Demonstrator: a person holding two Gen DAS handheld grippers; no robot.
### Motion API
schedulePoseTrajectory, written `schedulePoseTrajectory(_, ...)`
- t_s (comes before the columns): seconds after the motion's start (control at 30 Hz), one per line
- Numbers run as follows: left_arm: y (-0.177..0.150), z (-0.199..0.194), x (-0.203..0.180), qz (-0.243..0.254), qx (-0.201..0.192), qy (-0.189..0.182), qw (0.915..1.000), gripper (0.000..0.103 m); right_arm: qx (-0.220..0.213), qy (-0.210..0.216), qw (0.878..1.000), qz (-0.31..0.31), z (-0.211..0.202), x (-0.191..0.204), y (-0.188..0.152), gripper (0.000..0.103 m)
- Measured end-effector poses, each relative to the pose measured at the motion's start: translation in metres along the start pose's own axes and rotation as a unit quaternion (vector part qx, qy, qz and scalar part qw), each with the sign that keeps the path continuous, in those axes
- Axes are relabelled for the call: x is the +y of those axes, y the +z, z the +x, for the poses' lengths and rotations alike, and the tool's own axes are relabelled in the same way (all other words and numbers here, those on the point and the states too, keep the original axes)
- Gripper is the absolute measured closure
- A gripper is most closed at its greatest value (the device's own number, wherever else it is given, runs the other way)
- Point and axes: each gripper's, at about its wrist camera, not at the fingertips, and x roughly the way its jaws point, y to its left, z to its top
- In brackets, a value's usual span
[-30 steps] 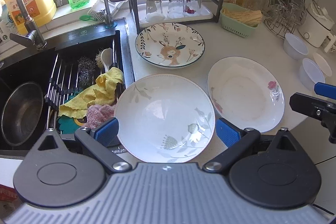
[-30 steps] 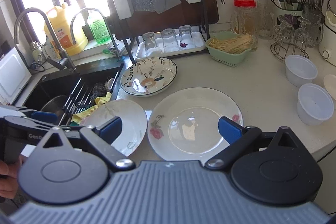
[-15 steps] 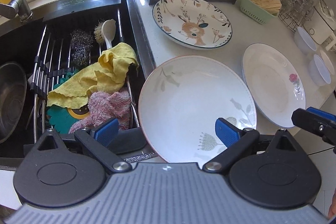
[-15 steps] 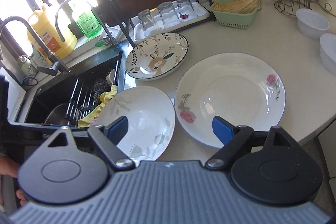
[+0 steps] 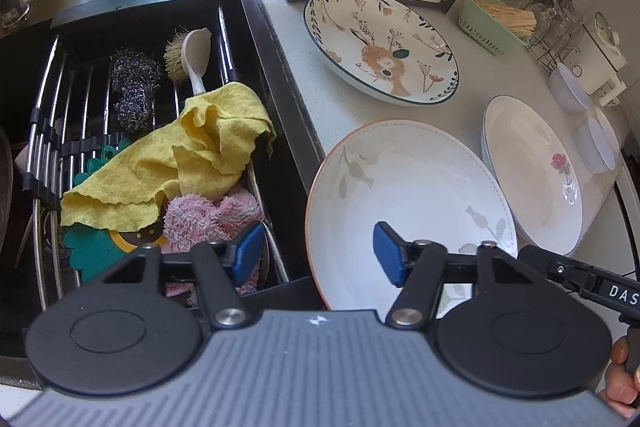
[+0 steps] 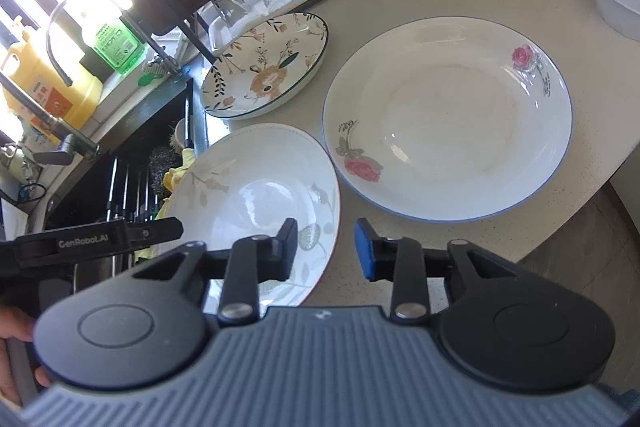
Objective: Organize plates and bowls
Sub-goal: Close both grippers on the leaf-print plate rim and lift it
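Three plates lie apart on the surface, unstacked, so the sorting seems barely begun. Left tongs and right tongs are both closing astride opposite rims of the leaf-print plate, neither clamped yet. Readable writing: "GenRobot.AI" on the left tongs, "DAS" on the right.

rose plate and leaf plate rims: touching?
Apart. Right wrist view shows a strip of bare counter between the rose plate and the leaf plate.
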Motion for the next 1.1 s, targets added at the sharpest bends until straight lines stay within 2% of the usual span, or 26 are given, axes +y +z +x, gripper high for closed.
schedulePoseTrajectory(0.33, 0.009, 0.01, 0.01, 0.002, -0.007, -0.035, 0.9994, 0.074, 0.003, -0.029, 1.0, 0.009, 0.023, 0.004, 0.004, 0.084)
schedulePoseTrajectory(0.47, 0.015, 0.011, 0.008, 0.002, -0.003, -0.037, 0.9993, 0.075, 0.012, -0.039, 0.999, 0.005, 0.032, 0.005, 0.006, 0.086)
schedulePoseTrajectory(0.63, 0.019, 0.018, 0.008, 0.008, 0.007, -0.041, 0.9991, 0.075, 0.011, -0.032, 0.999, -0.003, 0.037, 0.007, 0.005, 0.09)
schedulePoseTrajectory(0.83, 0.021, 0.025, 0.006, 0.02, 0.023, -0.042, 0.9987, 0.075, 0.011, -0.023, 1.0, 0.006, 0.037, 0.005, 0.005, 0.09)
schedulePoseTrajectory(0.97, 0.021, 0.025, 0.004, 0.013, 0.031, -0.038, 0.9987, 0.073, 0.013, -0.038, 0.999, -0.018, 0.039, 0.013, 0.005, 0.089)
schedulePoseTrajectory(1.1, 0.023, 0.025, 0.011, -0.012, 0.043, -0.05, 0.9978, 0.072, 0.02, -0.028, 0.999, -0.007, 0.04, 0.01, 0.011, 0.089)
